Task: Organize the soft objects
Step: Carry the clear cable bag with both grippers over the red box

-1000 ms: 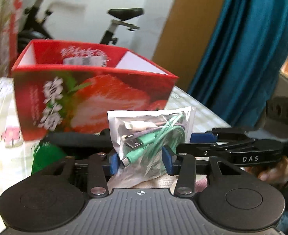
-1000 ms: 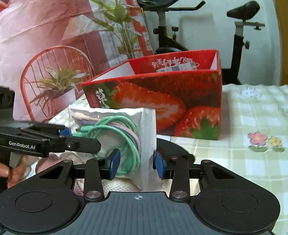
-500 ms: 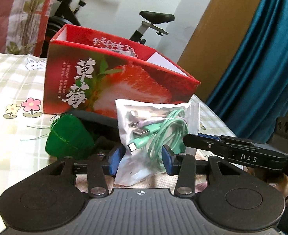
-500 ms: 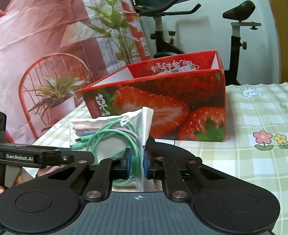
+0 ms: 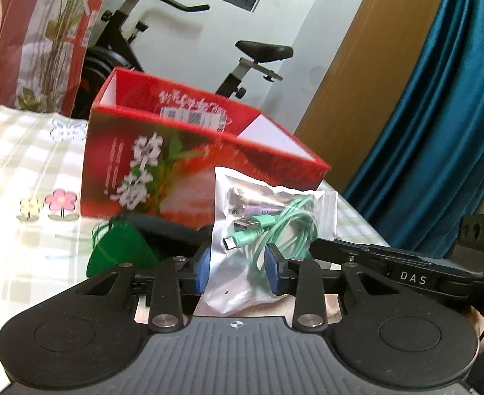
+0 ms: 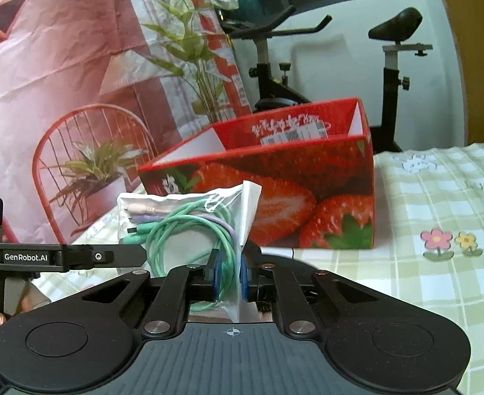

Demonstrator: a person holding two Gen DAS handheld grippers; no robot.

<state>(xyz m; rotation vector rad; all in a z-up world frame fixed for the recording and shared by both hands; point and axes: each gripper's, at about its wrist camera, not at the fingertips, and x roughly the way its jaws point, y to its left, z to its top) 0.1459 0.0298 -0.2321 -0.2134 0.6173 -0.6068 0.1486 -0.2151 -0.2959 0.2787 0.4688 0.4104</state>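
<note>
A clear plastic bag of coiled green and purple cables (image 5: 268,230) stands upright between my two grippers, also seen in the right wrist view (image 6: 189,227). My right gripper (image 6: 231,275) is shut on the bag's edge. My left gripper (image 5: 238,268) is open, with its blue pads on either side of the bag's lower part, apart from it. The red strawberry box (image 5: 189,161) stands open-topped just behind the bag, also in the right wrist view (image 6: 294,191). A green soft pouch (image 5: 120,253) lies on the table left of my left gripper.
A dark soft object (image 5: 169,230) lies between the pouch and the box. The table has a checked cloth with flower prints (image 6: 439,230). An exercise bike (image 6: 274,65) and a blue curtain (image 5: 439,115) stand behind the table.
My right gripper closed on the bag's edge about half a second ago and still holds it. The left gripper stays open around the bag; both views have shifted and the box looks a little farther.
</note>
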